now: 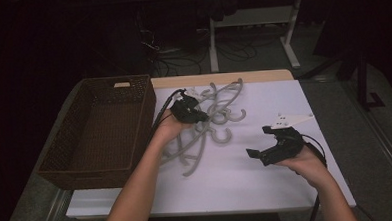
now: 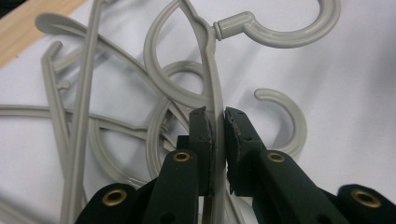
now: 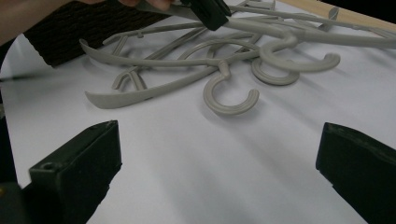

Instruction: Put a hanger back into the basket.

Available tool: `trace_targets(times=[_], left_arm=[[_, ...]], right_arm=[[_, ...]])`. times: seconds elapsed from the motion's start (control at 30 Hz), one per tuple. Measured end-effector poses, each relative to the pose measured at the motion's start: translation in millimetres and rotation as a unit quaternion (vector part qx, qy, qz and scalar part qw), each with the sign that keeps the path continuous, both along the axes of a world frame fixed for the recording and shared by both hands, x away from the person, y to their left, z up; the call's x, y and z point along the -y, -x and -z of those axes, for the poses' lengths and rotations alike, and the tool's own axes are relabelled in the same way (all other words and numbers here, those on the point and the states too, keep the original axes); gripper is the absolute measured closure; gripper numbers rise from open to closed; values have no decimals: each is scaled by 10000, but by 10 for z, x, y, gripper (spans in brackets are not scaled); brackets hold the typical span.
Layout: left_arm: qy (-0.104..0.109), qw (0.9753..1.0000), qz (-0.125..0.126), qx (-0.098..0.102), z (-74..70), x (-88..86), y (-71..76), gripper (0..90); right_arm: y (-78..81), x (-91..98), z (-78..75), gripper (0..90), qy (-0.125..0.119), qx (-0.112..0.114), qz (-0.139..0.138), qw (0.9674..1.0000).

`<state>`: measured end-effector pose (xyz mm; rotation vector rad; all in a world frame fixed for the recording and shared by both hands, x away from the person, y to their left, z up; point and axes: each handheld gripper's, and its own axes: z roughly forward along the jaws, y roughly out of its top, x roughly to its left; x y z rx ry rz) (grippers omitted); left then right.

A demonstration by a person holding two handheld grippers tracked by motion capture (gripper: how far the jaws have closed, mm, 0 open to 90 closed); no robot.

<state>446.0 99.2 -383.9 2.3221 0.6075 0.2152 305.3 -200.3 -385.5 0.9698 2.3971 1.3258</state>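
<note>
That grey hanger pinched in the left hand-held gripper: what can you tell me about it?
The grey hanger looks like thin moulded plastic, matte and pale, with curved arms and an open hook on a short ribbed neck at the top. The left hand-held gripper is shut on its narrow bar just below the neck. It belongs to a tangled pile of hangers on the white table, crossing over several of them.
</note>
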Motion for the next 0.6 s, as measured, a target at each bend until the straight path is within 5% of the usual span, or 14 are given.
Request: trace_targets(times=[0.27,0.6], left_arm=[[145,9998,-26,161,-253,-47,79,829],[391,9985,-75,368,-788,-154,215,829]], right_arm=[[0,10,-6,0,-17,9,22,10000],[6,26,-22,0,-36,28,40,10000]])
